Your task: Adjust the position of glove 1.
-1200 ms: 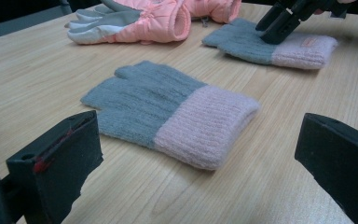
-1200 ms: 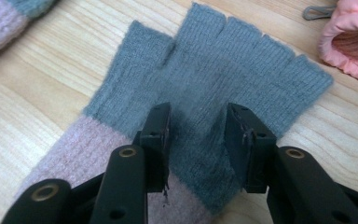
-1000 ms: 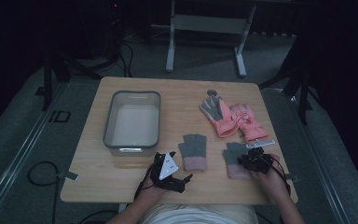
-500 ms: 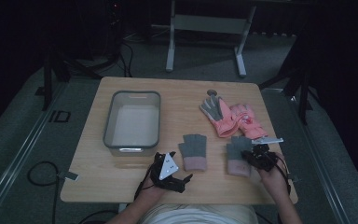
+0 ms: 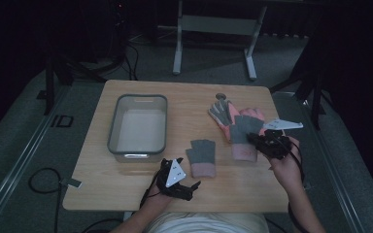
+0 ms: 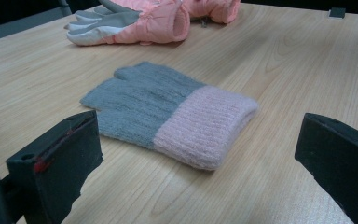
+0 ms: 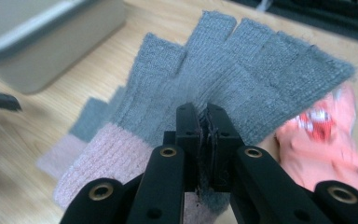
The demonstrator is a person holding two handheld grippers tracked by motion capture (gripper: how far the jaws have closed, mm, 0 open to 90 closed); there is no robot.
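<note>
A grey knit glove with a pink cuff [image 5: 201, 158] [image 6: 168, 107] lies flat on the wooden table [image 5: 184, 102]. My left gripper [image 5: 187, 175] [image 6: 200, 140] rests just in front of it, jaws wide open on either side of the cuff without touching. My right gripper [image 5: 264, 143] [image 7: 204, 140] is shut on the matching glove [image 5: 243, 133] [image 7: 242, 70], pinching its knit and holding it up off the table, fingers fanned out. Beneath it, in the right gripper view, lies the first glove [image 7: 74, 135].
A pair of pink padded gloves [image 5: 230, 116] [image 6: 154, 18] [image 7: 326, 154] lies at the back right, close behind the lifted glove. A grey plastic bin [image 5: 138, 145] [image 7: 42, 42] stands on the left half of the table.
The right gripper has risen with the second knit glove, lifting it off the table toward the pink padded gloves. The left gripper has stayed put.
</note>
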